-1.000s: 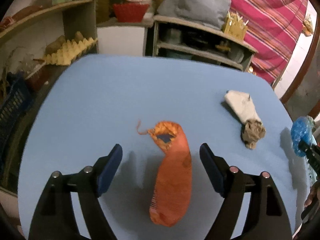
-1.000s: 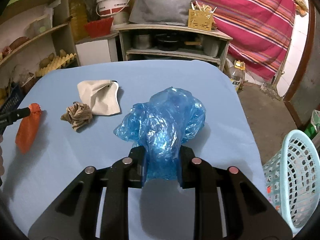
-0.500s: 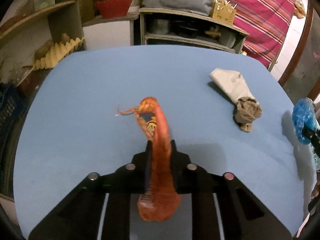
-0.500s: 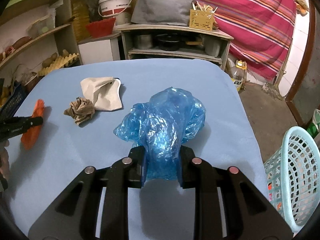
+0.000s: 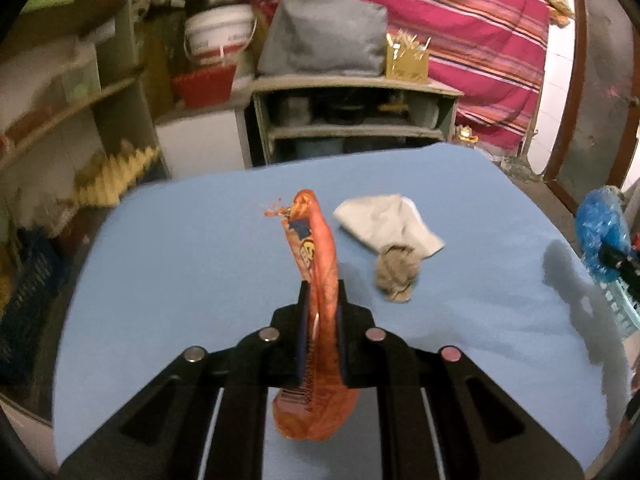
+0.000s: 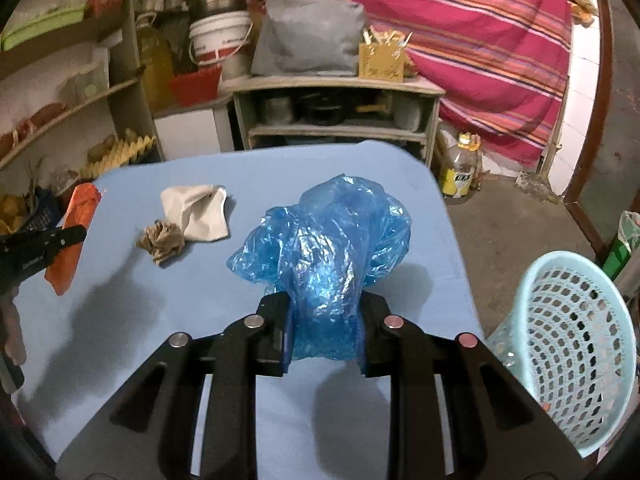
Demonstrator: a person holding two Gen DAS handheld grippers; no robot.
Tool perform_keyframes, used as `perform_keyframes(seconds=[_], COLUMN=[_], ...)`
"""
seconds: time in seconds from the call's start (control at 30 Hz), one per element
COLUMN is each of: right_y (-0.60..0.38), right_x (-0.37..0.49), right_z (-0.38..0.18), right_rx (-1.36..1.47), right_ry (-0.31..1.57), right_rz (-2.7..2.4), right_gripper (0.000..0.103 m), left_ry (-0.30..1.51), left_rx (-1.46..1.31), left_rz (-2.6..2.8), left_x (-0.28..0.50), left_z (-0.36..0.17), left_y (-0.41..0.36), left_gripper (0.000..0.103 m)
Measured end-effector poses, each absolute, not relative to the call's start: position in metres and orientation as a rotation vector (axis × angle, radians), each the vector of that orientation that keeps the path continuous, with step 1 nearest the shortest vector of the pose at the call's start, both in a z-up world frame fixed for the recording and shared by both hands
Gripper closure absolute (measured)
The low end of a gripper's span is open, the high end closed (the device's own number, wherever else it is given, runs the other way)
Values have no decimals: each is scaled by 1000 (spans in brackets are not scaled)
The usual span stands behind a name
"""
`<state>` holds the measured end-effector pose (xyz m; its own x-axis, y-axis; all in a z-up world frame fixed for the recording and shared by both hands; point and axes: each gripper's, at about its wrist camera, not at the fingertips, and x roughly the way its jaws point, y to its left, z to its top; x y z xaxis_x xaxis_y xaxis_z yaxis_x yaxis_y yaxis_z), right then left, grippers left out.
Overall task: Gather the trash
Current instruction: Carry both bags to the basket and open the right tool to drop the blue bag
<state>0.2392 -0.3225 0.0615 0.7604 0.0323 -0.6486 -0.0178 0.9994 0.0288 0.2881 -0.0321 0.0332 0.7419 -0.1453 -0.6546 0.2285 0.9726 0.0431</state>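
Fingers of the left gripper (image 5: pixel 320 312) pinch an orange wrapper (image 5: pixel 316 264) above the blue surface (image 5: pixel 200 272). The right gripper (image 6: pixel 324 320) pinches a blue plastic bag (image 6: pixel 328 248), with a basket (image 6: pixel 576 344) at its right.

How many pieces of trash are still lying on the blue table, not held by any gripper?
2: a flattened off-white paper bag near the table's far left, and a crumpled brown paper ball touching its near edge. The grippers' arms hide part of the near table.

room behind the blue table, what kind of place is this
Most likely a home kitchen or storeroom: open shelves hold pots, a cooking oil bottle and a bucket stand nearby, and egg trays sit on the left.
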Motion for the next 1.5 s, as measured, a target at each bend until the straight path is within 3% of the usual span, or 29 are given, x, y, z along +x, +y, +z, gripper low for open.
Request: perform_keyframes(seconds=[0.47, 1.0, 1.5], right_y=[-428, -577, -585], right_x=[175, 114, 120], right_z=[110, 94, 75], right_rx=[99, 272, 224], right_ry=[589, 585, 657], right_rz=[-111, -355, -398], right_gripper=[79, 79, 77], left_ry=[585, 588, 600], left_rx=[145, 142, 234], left_rz=[-361, -662, -695], left_x=[250, 241, 228], left_z=[83, 83, 61], left_y=[-159, -318, -399], left_gripper=[91, 91, 91])
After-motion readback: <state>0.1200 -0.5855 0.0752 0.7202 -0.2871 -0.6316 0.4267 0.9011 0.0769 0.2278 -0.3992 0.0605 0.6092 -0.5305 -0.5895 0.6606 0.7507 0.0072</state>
